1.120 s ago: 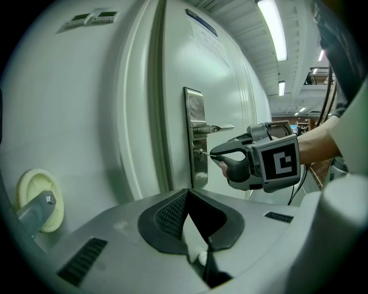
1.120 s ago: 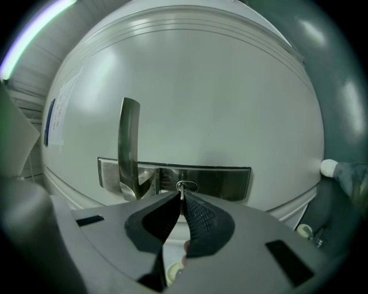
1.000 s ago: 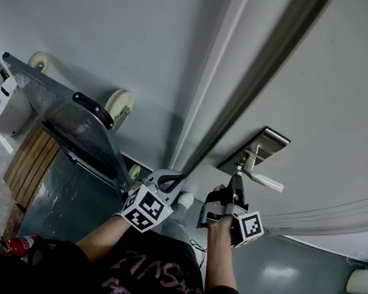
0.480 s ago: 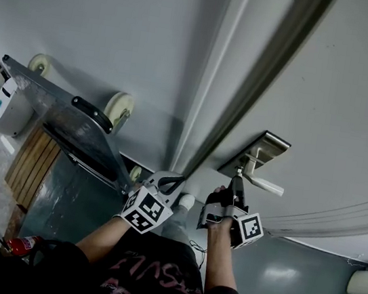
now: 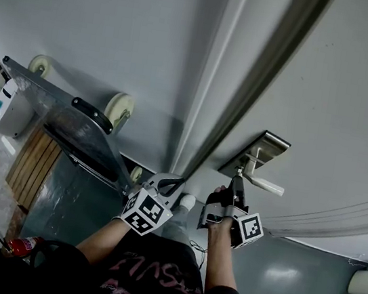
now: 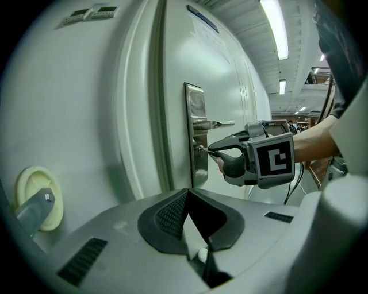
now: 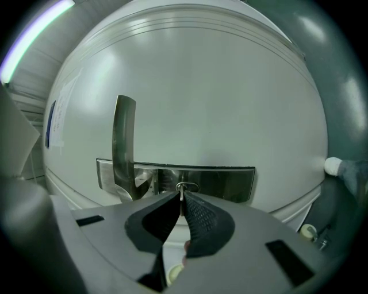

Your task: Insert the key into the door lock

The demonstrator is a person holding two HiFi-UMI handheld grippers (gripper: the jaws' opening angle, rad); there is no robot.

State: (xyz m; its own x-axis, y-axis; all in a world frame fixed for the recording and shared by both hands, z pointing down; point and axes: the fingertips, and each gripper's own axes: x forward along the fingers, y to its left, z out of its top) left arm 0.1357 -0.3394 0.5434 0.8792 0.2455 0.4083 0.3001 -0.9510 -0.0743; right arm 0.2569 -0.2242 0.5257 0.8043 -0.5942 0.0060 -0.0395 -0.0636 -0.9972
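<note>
Your right gripper [image 7: 181, 198] has its jaws pinched almost together on the key [image 7: 181, 191]. Only a thin sliver of the blade shows above the pad tips. That blade meets the round lock [image 7: 188, 186] in the steel plate [image 7: 224, 182], just beside the lever handle [image 7: 123, 138]. No view shows whether the blade has entered the keyhole, and the key's head is buried between the pads. In the left gripper view, the right gripper [image 6: 211, 151] stands level against the lock [image 6: 199, 151], below the handle [image 6: 215, 123].

Your left gripper [image 6: 187, 192] has its pad tips touching, with nothing between them. It sits low, near the edge of the door [image 6: 230, 69], apart from the lock.

The cube [image 6: 273, 162] on the right gripper carries a black square marker. A sheet [image 6: 202, 19] posted high on the door has a blue strip along it. Its print is too small to read.
</note>
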